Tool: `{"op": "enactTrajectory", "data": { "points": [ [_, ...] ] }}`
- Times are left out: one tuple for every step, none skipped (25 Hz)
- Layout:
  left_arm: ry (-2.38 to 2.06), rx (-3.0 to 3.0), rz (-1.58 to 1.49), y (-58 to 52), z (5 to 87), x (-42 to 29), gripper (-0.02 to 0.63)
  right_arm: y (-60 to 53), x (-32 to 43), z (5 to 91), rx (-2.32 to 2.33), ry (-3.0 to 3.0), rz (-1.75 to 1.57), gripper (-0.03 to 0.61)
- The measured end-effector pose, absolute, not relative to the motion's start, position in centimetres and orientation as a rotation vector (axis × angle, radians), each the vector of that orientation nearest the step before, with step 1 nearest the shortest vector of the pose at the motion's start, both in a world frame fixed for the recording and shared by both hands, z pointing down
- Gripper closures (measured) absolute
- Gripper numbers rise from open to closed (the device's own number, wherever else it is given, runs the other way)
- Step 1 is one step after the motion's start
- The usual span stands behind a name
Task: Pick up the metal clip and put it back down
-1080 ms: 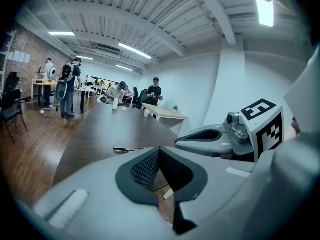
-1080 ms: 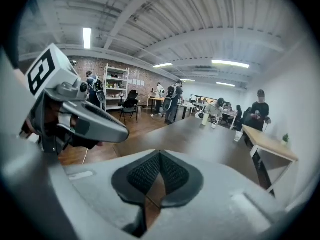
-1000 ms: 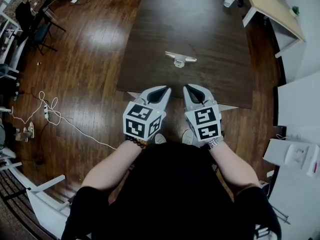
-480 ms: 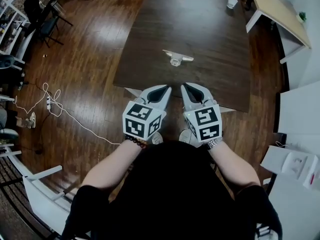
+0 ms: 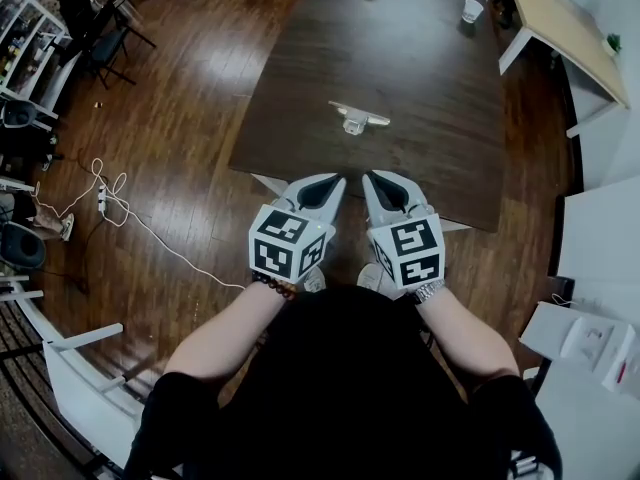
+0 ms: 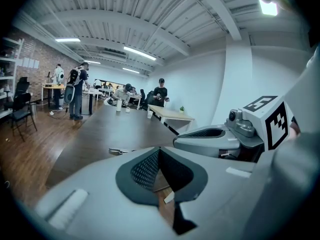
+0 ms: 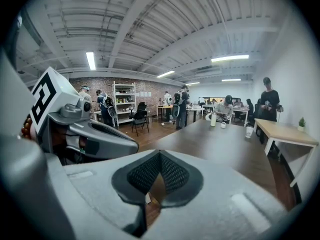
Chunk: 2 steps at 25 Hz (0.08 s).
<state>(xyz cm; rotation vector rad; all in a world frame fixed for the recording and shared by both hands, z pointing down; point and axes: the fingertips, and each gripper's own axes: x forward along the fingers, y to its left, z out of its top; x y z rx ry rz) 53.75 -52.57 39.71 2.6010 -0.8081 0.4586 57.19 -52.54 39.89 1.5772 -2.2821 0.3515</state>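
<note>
The metal clip (image 5: 358,118) lies on the dark wooden table (image 5: 400,58), a short way in from its near edge; it also shows as a thin silver shape, the clip (image 6: 118,151), in the left gripper view. Both grippers hover side by side off the table's near edge, above the floor. My left gripper (image 5: 335,180) is shut with nothing between its jaws, tips meeting (image 6: 159,150). My right gripper (image 5: 367,177) is likewise shut and empty (image 7: 159,153). The clip lies ahead of both, untouched.
Cups (image 5: 472,10) stand at the table's far end. A light wooden table (image 5: 560,28) stands at the right, chairs (image 5: 95,38) at the far left, a white cable (image 5: 110,208) on the floor. Several people stand at the room's far end.
The head view has shifted slightly; the grippers stay shut and side by side in about the same place. The clip has not moved.
</note>
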Motion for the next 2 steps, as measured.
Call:
{"op": "enactTrajectory", "data": {
  "points": [
    [-0.809,2.600,0.460,-52.55,39.74,53.69,0.599,-52.53,57.10,39.90,1.576,-2.284,0.353,0.586],
    [-0.810,2.599,0.462,-52.52,39.77,53.63,0.600,-52.52,57.00,39.90,1.574,-2.286,0.354,0.586]
  ]
}}
